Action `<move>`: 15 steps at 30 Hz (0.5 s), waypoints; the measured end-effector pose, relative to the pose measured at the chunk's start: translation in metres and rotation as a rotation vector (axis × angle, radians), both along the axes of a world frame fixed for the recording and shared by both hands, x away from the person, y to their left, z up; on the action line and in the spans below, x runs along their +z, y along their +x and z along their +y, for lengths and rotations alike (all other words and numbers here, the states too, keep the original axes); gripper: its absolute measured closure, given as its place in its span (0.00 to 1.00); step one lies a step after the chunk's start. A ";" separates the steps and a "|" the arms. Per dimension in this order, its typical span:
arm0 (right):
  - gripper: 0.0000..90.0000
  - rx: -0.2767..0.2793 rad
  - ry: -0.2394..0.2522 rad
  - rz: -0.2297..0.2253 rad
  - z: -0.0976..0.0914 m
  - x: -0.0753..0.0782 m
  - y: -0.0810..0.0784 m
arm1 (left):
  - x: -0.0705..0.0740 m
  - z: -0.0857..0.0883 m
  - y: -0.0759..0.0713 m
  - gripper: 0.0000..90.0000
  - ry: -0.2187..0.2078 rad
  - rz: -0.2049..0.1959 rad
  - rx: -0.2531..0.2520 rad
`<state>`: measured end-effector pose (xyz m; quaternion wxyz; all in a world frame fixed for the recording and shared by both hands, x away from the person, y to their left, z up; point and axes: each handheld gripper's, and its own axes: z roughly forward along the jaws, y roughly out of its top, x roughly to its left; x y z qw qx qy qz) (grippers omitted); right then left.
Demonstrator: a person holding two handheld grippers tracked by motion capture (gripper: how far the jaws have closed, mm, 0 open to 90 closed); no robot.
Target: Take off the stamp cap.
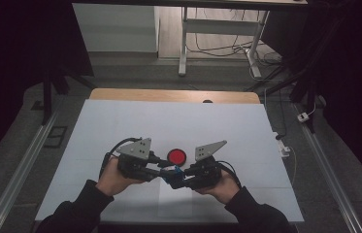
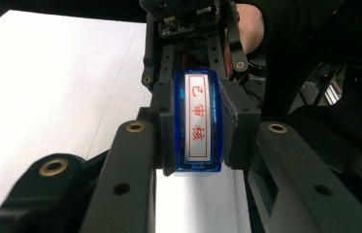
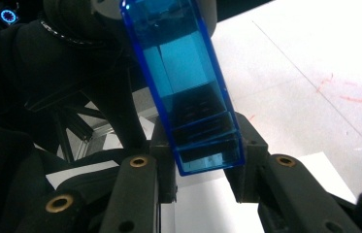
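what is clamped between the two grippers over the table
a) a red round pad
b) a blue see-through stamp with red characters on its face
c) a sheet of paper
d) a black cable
b: in the left gripper view the blue stamp with red characters sits gripped between the black jaws, and the right gripper clamps its clear blue body; the red round pad lies apart on the table.

glossy see-through blue plastic stamp | matt black plastic gripper jaws (brass-coloured metal rivets) | matt white table sheet | bare wooden table edge
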<state>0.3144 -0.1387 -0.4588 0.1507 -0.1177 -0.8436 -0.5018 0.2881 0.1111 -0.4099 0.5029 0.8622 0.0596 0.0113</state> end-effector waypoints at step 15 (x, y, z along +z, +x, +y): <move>0.76 0.012 -0.059 -0.061 0.001 0.002 -0.003 | 0.004 0.006 0.001 0.79 -0.026 0.014 0.021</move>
